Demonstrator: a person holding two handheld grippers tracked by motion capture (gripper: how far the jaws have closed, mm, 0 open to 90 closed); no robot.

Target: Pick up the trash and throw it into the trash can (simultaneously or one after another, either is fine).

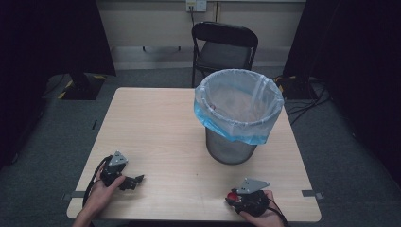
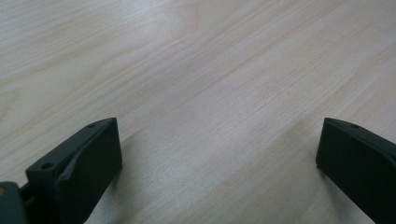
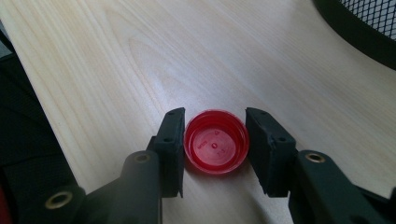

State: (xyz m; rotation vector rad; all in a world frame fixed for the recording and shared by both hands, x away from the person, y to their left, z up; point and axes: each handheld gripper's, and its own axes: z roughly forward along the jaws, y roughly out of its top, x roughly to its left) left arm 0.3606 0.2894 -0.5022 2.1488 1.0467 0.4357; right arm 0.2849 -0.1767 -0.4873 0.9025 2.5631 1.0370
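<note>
Since your right gripper (image 3: 215, 145) already pinches the red cap (image 3: 215, 147) at the table's (image 1: 161, 127) 5 o'clock corner, squeeze gently: light, stiff, slippery rim. Left gripper (image 2: 219, 154) gapes wide, empty.

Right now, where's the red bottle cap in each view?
High view: red bottle cap at the table's near right edge, under the right tool.
Right gripper view: cap low centre, open side up, between the jaws.
Left gripper view: not in it.
Shared landmark: the light wooden table, and the mesh bin in two views.
</note>
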